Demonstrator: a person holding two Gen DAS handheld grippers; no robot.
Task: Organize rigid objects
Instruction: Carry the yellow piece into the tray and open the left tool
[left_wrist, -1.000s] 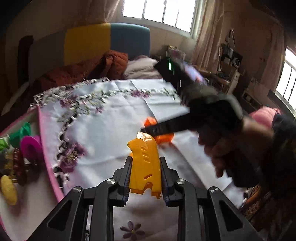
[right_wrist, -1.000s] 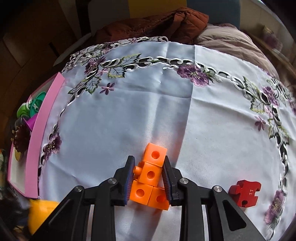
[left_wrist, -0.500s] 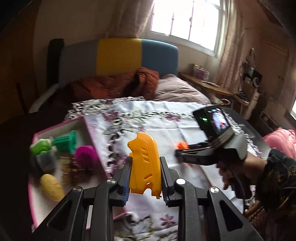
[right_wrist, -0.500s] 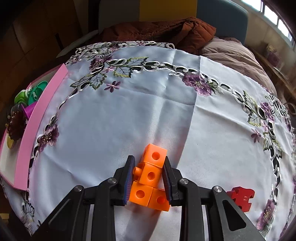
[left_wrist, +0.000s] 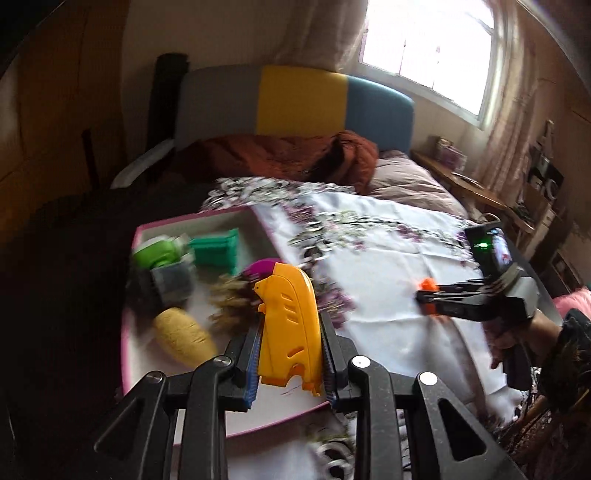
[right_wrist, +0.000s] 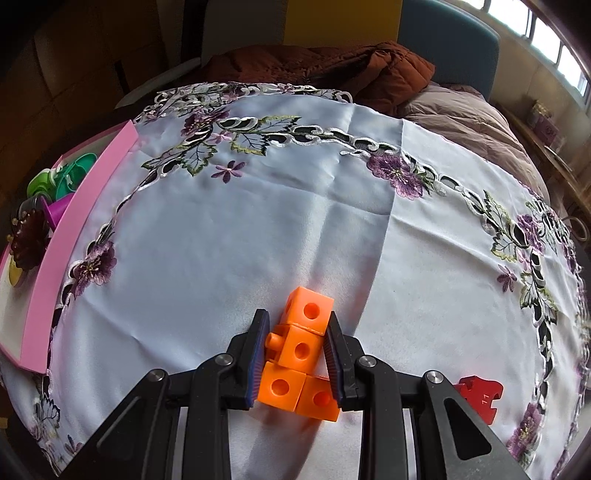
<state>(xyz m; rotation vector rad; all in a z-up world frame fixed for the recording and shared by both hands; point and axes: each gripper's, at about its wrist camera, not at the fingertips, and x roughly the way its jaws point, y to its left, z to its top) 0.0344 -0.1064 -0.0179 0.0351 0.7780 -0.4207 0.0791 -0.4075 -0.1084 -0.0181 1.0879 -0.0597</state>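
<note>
A white embroidered tablecloth carries a pink-rimmed tray at its left edge. Above the tray, seemingly, the left gripper clamps a yellow plastic shell. The right gripper grasps joined orange plastic cubes near the cloth's front edge.

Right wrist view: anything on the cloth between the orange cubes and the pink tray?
Nothing: bare embroidered tablecloth lies between the orange cubes in the right gripper and the pink tray.

Four orange cubes joining as one cluster, sitting between right fingers; one red block lying just right of them; one yellow shell sitting between left fingers.
</note>
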